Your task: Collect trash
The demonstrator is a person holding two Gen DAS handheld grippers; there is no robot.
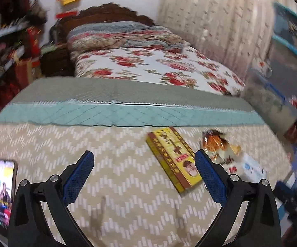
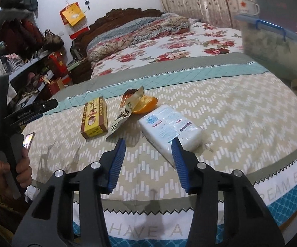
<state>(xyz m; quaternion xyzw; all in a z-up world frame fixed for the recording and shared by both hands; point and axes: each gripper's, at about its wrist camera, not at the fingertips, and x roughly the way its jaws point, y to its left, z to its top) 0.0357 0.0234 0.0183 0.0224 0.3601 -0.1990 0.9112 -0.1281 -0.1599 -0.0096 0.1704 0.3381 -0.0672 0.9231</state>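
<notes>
Both grippers, the left gripper (image 1: 144,162) and right gripper (image 2: 148,147), are held open and empty above the yellow box (image 2: 94,117), wrapper (image 2: 127,107) and tissue pack (image 2: 169,127).

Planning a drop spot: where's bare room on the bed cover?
Free: the zigzag cover right of the tissue pack, and the stretch between phone and yellow box. Crowded: box, torn wrapper and tissue pack lie close together.
</notes>
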